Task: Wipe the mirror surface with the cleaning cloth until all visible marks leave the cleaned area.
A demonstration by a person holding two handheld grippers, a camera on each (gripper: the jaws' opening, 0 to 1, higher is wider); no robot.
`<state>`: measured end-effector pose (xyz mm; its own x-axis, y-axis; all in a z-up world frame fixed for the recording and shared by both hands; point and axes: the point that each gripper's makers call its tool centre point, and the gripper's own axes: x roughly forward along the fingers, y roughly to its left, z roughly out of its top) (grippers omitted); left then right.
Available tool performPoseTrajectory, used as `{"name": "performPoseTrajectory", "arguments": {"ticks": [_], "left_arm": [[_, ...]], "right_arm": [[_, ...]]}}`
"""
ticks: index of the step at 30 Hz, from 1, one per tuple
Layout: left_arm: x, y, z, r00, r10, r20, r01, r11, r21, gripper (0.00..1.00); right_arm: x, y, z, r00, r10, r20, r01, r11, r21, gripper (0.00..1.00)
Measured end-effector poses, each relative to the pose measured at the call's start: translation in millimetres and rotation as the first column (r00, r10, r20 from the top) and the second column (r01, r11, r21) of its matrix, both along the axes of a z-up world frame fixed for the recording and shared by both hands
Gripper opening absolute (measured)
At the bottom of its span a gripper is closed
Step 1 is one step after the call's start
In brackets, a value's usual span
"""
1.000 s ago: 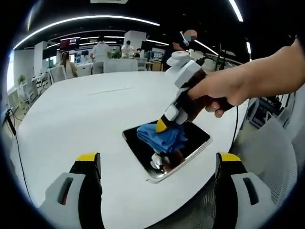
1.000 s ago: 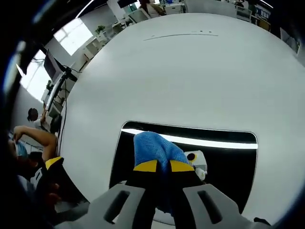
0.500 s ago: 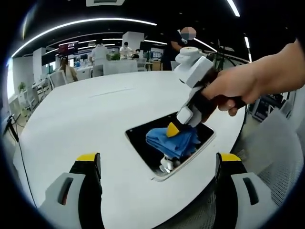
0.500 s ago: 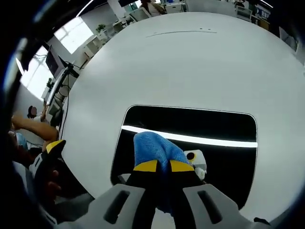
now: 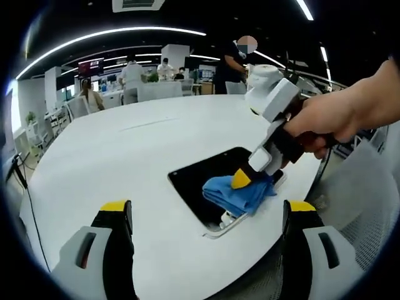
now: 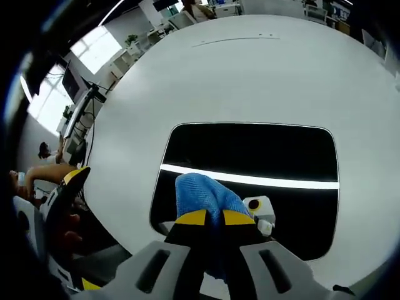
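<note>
Two grippers are at work over a round white worktop [image 5: 112, 156]. The right gripper [image 6: 209, 218] has its yellow-tipped jaws pressed together on a bunched blue cleaning cloth [image 6: 201, 194] — the cloth is pressed down onto the mirror [image 6: 262, 156], a dark rectangle with rounded corners lying flat near the worktop's edge. A bright strip of ceiling light reflects across the glass just beyond the cloth. In the left gripper view, a hand [image 5: 331, 122] holds that same gripper tilted down, the cloth touching the mirror's near end. The left gripper [image 5: 209, 215] hovers apart from the mirror, jaws spread wide and holding nothing — its tips frame the scene.
</note>
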<state>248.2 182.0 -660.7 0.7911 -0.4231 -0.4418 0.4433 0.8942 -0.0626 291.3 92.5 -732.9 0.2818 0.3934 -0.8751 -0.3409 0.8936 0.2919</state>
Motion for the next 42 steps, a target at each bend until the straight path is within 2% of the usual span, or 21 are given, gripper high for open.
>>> {"name": "performPoseTrajectory", "arguments": {"ticks": [20,37,42], "left_arm": [[-1.3,-1.2,-0.2,1.0,-0.007,0.002,0.007,1.0,0.004,0.99],[-2.4,-2.8,-1.9,1.0,-0.02,-0.003,0.02,1.0,0.009,0.99],[-2.1,-1.6,-2.4,1.0,-0.013,-0.008,0.013,1.0,0.005,0.99]], "right_arm": [[-17.4,-1.9,-4.1,1.0,-0.001,-0.024,0.001,1.0,0.02,0.02],[-25.7,-2.8,-6.1,0.999,0.024,-0.029,-0.024,1.0,0.011,0.02],[-30.9,-2.4,-3.6,0.998,0.054,-0.014,-0.054,0.999,-0.005,0.02]]}}
